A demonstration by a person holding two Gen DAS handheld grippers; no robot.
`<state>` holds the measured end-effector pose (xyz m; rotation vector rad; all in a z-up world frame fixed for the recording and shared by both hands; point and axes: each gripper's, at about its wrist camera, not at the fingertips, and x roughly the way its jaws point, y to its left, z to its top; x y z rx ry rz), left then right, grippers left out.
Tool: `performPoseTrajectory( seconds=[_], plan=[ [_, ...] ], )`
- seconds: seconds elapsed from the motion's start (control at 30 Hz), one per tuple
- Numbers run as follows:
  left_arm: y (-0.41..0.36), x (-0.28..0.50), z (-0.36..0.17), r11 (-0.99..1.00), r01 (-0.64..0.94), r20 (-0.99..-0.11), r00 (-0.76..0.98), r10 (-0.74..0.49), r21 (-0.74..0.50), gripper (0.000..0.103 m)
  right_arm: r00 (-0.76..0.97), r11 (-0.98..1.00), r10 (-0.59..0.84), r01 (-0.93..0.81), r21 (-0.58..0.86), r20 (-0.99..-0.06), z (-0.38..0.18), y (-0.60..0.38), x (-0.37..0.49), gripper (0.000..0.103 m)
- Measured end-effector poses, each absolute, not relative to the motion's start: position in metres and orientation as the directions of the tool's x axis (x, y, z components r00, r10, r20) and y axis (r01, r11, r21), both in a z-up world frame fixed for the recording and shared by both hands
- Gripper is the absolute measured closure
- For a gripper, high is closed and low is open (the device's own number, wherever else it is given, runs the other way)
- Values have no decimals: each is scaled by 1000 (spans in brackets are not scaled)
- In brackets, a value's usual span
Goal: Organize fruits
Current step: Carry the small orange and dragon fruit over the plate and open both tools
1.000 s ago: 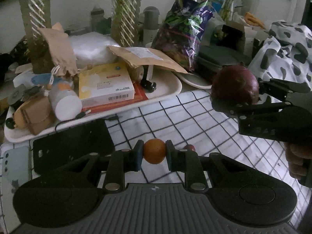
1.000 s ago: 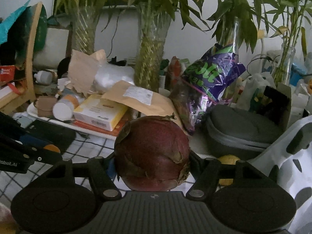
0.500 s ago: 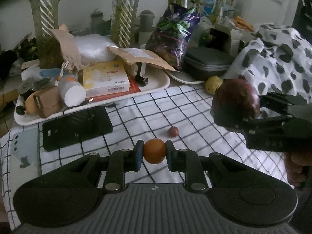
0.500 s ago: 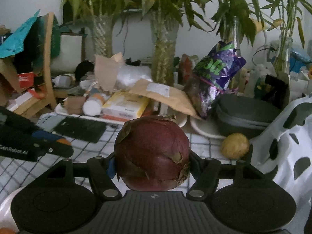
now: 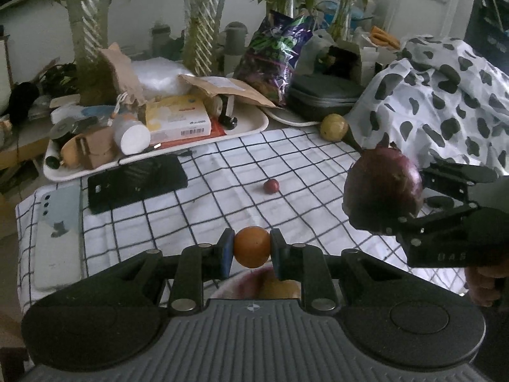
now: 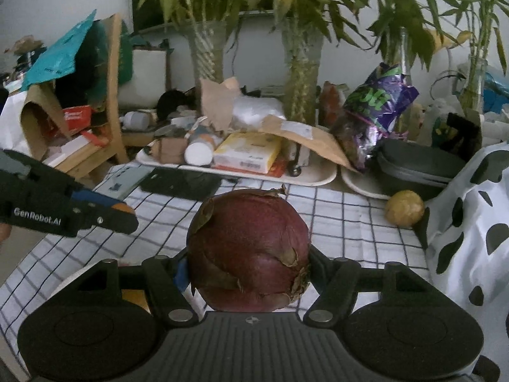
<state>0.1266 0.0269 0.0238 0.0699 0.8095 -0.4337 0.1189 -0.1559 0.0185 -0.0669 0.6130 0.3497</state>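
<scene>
Both tools have pulled back from the clutter at the far side of the desk, so more checked cloth (image 5: 222, 172) shows. The small red fruit (image 5: 271, 186) and the yellow fruit (image 5: 333, 127) have come into full view. A bowl rim (image 5: 229, 289) has appeared just under the left tool (image 5: 251, 251).

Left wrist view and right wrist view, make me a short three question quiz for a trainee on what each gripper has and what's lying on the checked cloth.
1. True or false: the left gripper is shut on the small orange fruit.
2. What does the right gripper hold? A) yellow fruit B) large dark red fruit C) phone
3. Fill in: the small red fruit lies loose on the ___ cloth.

Key: 1 true. 2 B, the large dark red fruit; the yellow fruit sits at the cloth's far edge. 3 checked.
</scene>
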Motion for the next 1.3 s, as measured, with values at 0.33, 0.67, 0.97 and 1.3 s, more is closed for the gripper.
performPoseTrajectory(
  seconds=[0.33, 0.67, 0.97, 1.3],
  plan=[
    [39, 99, 22, 927, 351, -725, 604, -331, -131, 80, 718, 906, 373, -419, 63, -588, 18, -141, 90, 32],
    [51, 77, 12, 938, 313, -760, 572, -309, -146, 80, 678, 881, 410, -468, 71, -610, 15, -124, 68, 31],
    [68, 68, -5, 946, 283, -807, 514, -291, -160, 80, 596, 841, 470, -527, 124, -652, 8, -105, 65, 31],
    [81, 69, -17, 946, 266, -827, 477, -298, -187, 80, 472, 830, 501, -500, 248, -725, -9, -89, 80, 31]
  ],
)
